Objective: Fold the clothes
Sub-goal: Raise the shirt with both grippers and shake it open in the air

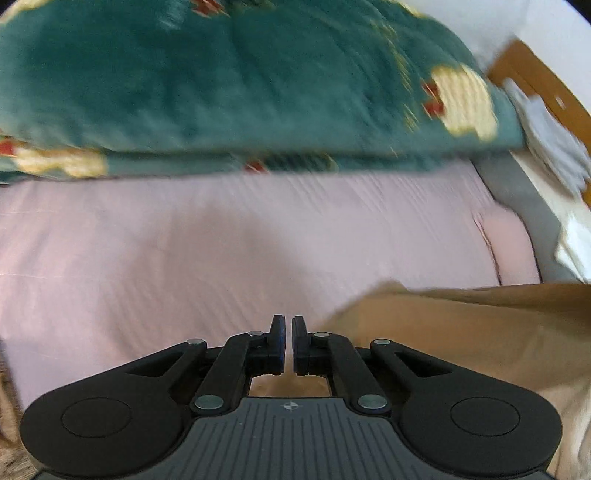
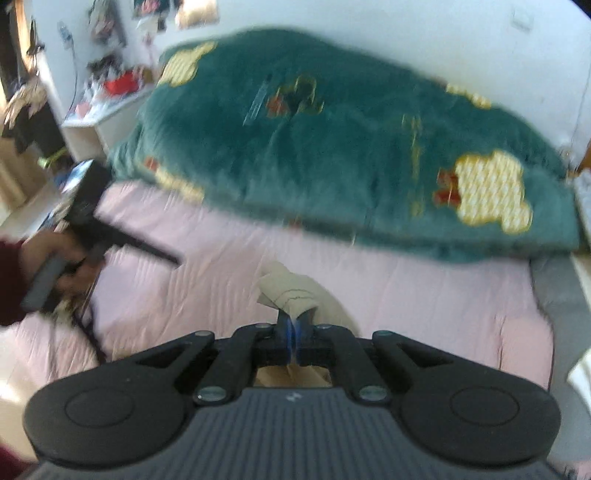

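In the left wrist view we see our left tongs (image 1: 287, 325) at the lower middle of the frame, jaws drawn almost together with only a thin slit of daylight between the pads and nothing caught in it. They hang above the pink sheet of the bed (image 1: 147, 258). The tan garment (image 1: 461, 332) fills the lower right of that frame, its edge running just beside the right finger; a strip of it also shows under the tongs' linkage, but the pads do not pinch it.

In the right wrist view our right tongs (image 2: 294, 325) sit at the lower middle, clamped on a bunched corner of the same tan cloth, which pokes up pale beyond the fingertips and trails down behind the linkage. The rest of the fabric curves off to the right over the pink sheet.

At the left edge of that frame a hand (image 2: 55, 258) with a dark red sleeve (image 2: 9, 280) grips the handle of the other tongs, whose black fingers point out over the sheet, apart from the cloth.

A teal fleece blanket (image 2: 332, 147) with yellow and red patches is heaped across the upper half of both views, lying on the far part of the bed. A white wall (image 2: 406, 33) rises behind it, and a cluttered white shelf (image 2: 107, 114) stands in the upper left of the right wrist view. Both pictures are smeared.
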`<state>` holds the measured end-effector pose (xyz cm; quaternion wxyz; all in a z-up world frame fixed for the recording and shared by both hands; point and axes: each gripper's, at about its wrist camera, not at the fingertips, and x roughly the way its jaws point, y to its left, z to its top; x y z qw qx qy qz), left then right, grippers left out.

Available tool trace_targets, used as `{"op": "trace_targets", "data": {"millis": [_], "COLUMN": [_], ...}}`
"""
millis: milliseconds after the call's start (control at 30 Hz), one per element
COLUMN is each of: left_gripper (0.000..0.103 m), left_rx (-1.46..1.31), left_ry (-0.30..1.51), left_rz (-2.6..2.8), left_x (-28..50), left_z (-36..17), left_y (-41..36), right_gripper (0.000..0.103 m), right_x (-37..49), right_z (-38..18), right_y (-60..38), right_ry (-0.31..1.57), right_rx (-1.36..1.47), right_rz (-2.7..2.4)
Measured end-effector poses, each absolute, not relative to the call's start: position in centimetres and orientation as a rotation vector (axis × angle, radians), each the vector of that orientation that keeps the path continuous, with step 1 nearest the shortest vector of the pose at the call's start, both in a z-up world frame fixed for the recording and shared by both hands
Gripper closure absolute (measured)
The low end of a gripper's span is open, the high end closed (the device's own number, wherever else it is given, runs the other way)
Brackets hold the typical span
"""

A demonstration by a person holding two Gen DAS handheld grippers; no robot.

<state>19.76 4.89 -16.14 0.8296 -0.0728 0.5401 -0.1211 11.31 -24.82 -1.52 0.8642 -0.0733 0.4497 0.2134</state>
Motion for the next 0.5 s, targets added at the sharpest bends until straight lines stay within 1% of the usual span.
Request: {"op": "trace_targets", "data": {"millis": [200, 267, 300, 467, 500], "left_gripper": [0.097, 0.094, 0.093, 0.093, 0.090], "left_rx": [-0.054, -0.005, 0.022, 0.103, 0.121], "left_ry": [1.216, 1.225, 1.228, 1.219, 1.207], "left_rz": [-0.422, -0.475, -0.494, -0.576, -0.590], "left_x": [21.6, 22.7, 23.6, 29.3, 29.9], "left_z": [-21.4, -23.1, -24.0, -28.3, -29.0], "left_y": [-2.4, -5.1, -6.4, -10.4, -10.9], "right_gripper": [0.100, 0.100, 0.100, 0.100, 0.100], "right_x": [7.6, 7.1, 7.0, 8.3, 8.7], "right_z": [-5.2, -6.7, -7.7, -12.5, -13.4], "right_y": [-28.0, -29.2, -29.7, -30.5, -30.6], "right_ry": [1.082, 1.110, 1.121, 1.128, 1.125], "right_rx": [-0.122, -0.090, -0.077, -0.022, -0.011], "right_rz": [0.335, 0.296, 0.280, 0.242, 0.240]}}
